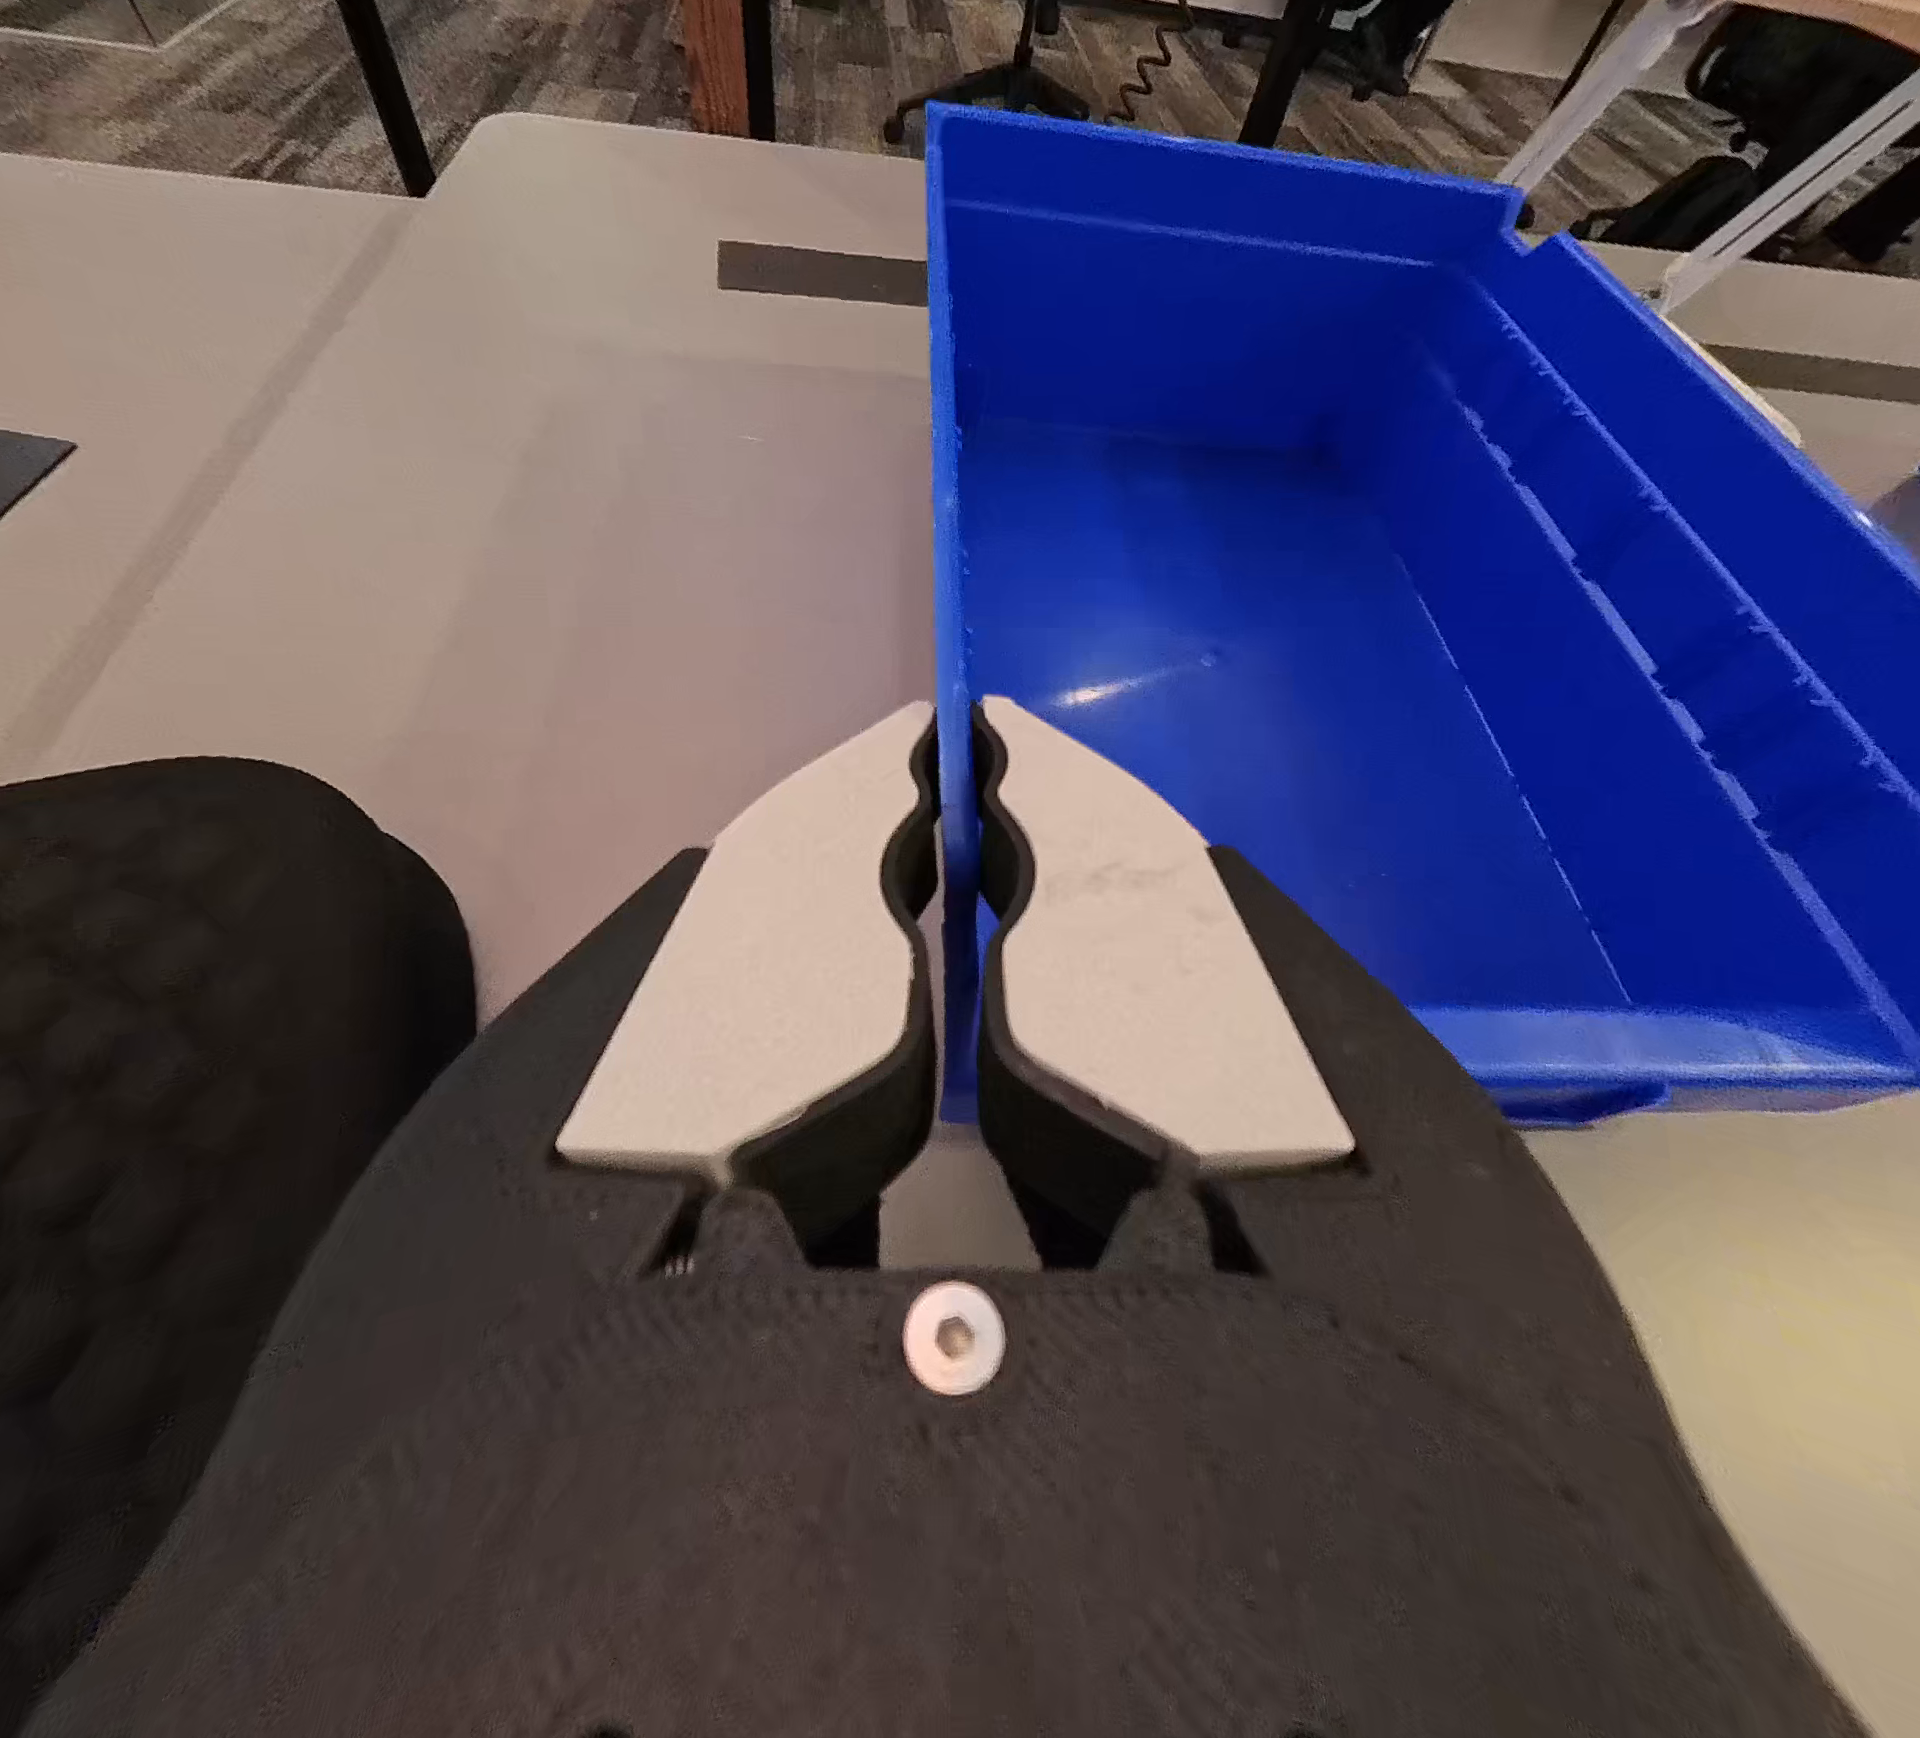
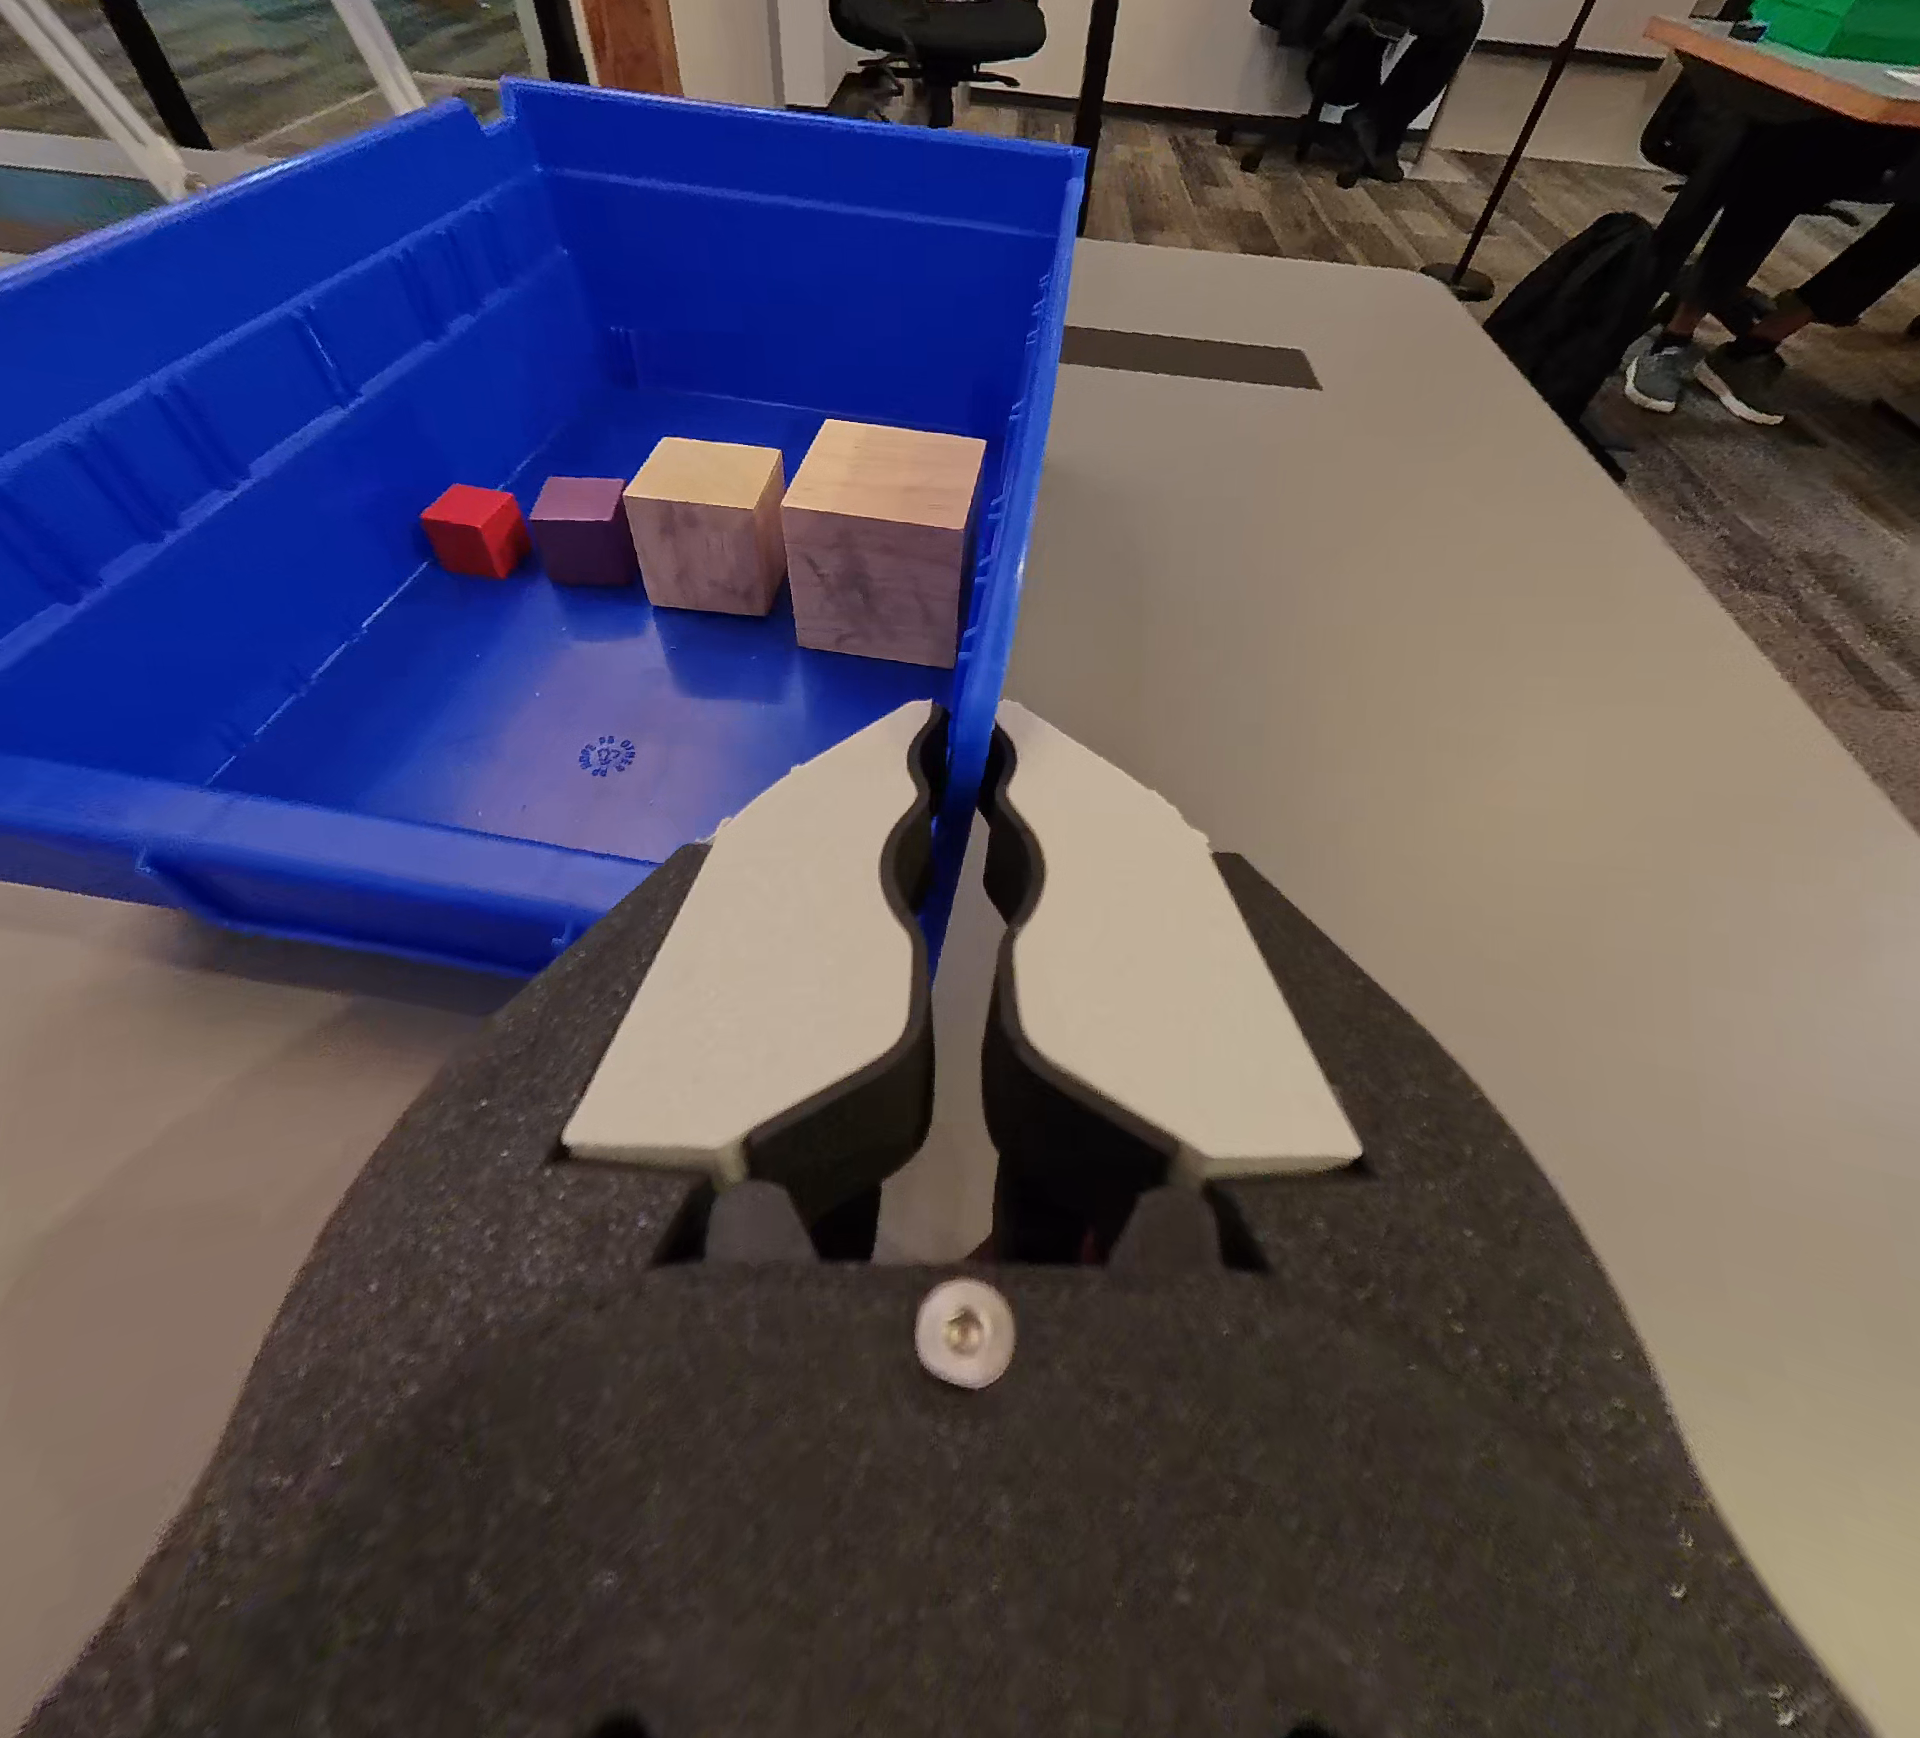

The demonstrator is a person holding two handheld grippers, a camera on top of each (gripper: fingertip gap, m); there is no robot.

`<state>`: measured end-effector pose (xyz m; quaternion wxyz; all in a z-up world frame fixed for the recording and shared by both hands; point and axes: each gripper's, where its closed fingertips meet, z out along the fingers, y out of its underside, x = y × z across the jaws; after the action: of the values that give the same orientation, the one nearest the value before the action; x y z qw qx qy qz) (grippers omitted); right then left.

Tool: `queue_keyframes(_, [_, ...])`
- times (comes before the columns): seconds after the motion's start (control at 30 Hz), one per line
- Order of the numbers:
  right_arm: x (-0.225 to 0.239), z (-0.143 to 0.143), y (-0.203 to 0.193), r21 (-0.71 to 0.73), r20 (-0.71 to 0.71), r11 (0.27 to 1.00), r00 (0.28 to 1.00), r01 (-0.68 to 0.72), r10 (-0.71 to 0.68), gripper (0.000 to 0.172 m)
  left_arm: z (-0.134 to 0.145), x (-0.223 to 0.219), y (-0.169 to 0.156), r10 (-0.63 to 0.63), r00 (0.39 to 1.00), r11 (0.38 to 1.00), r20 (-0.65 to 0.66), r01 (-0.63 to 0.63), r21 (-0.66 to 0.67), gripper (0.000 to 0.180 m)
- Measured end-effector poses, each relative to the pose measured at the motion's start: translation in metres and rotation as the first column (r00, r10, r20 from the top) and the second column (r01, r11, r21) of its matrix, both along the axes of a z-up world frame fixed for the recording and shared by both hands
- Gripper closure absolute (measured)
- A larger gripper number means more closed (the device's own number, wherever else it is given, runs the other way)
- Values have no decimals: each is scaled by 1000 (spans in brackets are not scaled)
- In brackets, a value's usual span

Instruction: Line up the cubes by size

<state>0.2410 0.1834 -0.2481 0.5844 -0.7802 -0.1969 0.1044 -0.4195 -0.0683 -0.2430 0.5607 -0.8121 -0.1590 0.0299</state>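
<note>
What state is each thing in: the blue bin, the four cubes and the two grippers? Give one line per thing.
blue bin: upright on the table, gripped on both end walls.
cubes: inside the bin, standing in a row from small to large.
left gripper: clamped on the bin's wall.
right gripper: clamped on the opposite wall.

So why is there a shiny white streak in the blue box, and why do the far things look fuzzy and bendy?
Left wrist view: the streak is room light glaring off the blue bin's glossy floor; chairs behind look soft. Right wrist view: the wooden cubes reflect faintly in the floor; the table edge curves from the wide lens.
</note>
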Motion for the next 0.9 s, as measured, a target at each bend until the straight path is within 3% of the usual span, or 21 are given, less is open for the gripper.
queue_keyframes(0.3, [-16,-1,-28,-63,-105,998,994,8,-14,168,-1,19,-10,-4,1000,1000,5,4,-25,178])
queue_keyframes(0.9, [-57,0,-51,-53,-67,993,992,-109,105,167,0,47,-21,-49,999,999,16,49,-5,178])
